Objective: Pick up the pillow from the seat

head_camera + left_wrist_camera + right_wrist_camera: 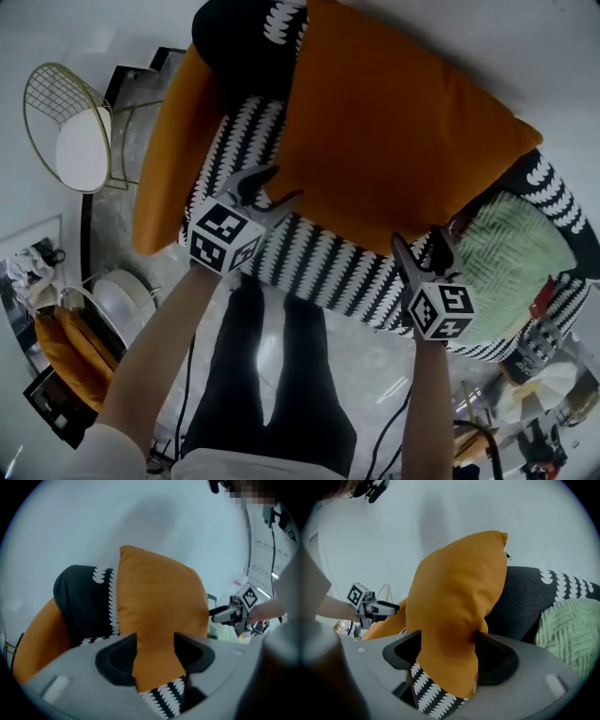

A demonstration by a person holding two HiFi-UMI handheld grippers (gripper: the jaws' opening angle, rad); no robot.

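While both forearms reach up from the 6 o'clock edge of the head view, the left hand-held gripper [272, 192] sits at 10 o'clock of centre and the right hand-held gripper [424, 246] at 4 o'clock, both tipped forward and down toward the armchair seat [319, 258]. Each marker cube faces up at the camera. And look at the orange pillow [394, 141]: it stands on its lower edge on the black-and-white patterned seat, leaning back against the dark backrest [234, 37], flat face toward the person. Its long axis runs from 10 o'clock to 4 o'clock, along the line between the two tools, with the upper corners pointing up and away.

Left gripper view now: jaws apart, and the pillow's lower left corner fills the gap between them, patterned seat just below. Right gripper view, same story: jaws apart around the lower right corner, cloth bulging against the inner faces. Whether the pads press can't be told. A pale green knitted cushion [506, 262] lies at 3 o'clock, just beside the right tool.
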